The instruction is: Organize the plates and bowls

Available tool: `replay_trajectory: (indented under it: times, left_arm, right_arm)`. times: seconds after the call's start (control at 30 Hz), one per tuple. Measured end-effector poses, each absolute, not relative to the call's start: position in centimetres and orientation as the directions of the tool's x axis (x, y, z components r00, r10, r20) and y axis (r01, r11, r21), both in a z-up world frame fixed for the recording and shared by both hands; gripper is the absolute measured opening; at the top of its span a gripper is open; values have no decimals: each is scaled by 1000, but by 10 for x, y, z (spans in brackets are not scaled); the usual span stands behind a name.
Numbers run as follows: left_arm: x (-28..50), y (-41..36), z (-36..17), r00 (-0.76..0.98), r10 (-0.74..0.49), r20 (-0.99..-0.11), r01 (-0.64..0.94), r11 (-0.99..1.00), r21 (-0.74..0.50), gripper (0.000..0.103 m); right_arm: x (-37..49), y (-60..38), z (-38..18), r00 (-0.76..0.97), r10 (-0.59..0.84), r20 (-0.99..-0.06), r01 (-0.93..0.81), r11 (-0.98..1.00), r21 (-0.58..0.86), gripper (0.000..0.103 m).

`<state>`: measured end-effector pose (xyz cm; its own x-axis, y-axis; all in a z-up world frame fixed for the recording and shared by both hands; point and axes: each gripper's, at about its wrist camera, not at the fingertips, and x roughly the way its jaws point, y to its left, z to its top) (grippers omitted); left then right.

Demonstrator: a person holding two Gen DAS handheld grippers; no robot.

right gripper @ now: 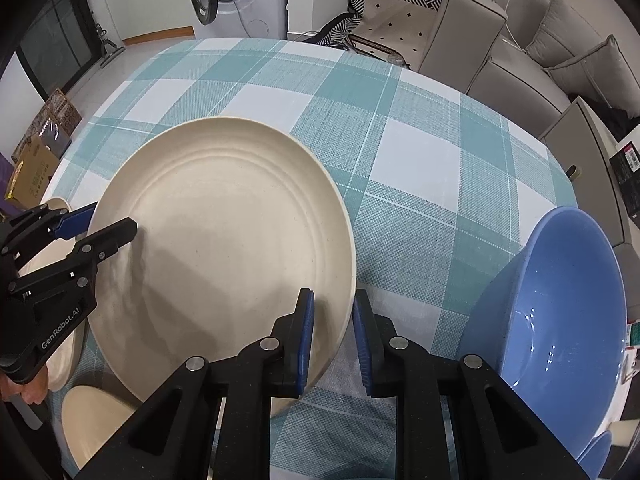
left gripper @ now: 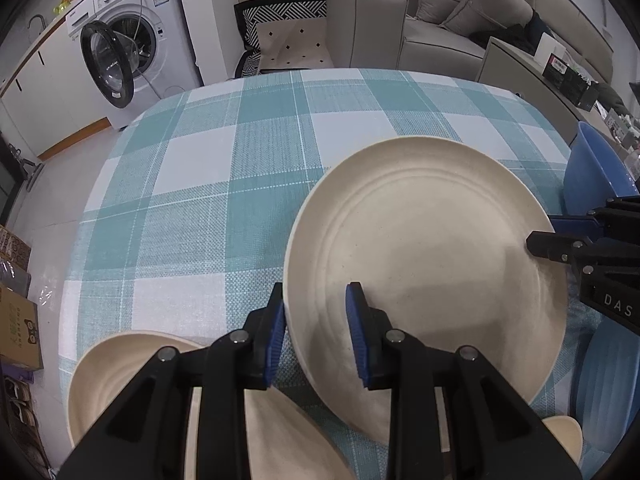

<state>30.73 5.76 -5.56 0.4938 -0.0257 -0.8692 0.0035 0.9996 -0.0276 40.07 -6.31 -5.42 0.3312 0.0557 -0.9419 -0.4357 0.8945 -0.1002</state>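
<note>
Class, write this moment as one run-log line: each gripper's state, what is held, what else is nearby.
left gripper: shut on cream plate rim | right gripper: shut on same plate's opposite rim | nearby: blue bowl to the right, on checked tablecloth

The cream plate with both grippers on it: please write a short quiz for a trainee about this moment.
1. True or false: both grippers are shut on the large cream plate.
2. Which colour is the big bowl beside it? A green, B blue, C red.
3. What covers the table?

Key: 1 true, the left gripper and the right gripper each clamp its rim. 2 B. 3 a checked tablecloth.
</note>
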Motion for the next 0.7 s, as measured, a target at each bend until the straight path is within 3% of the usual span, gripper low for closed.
replay_trajectory:
  times: [0.7]
  left_arm:
    - [296, 52, -57, 478, -32, -878, 30, 999, -20, 29]
  right_arm:
    - [394, -61, -61, 319, 17, -948, -452, 882, -136, 20]
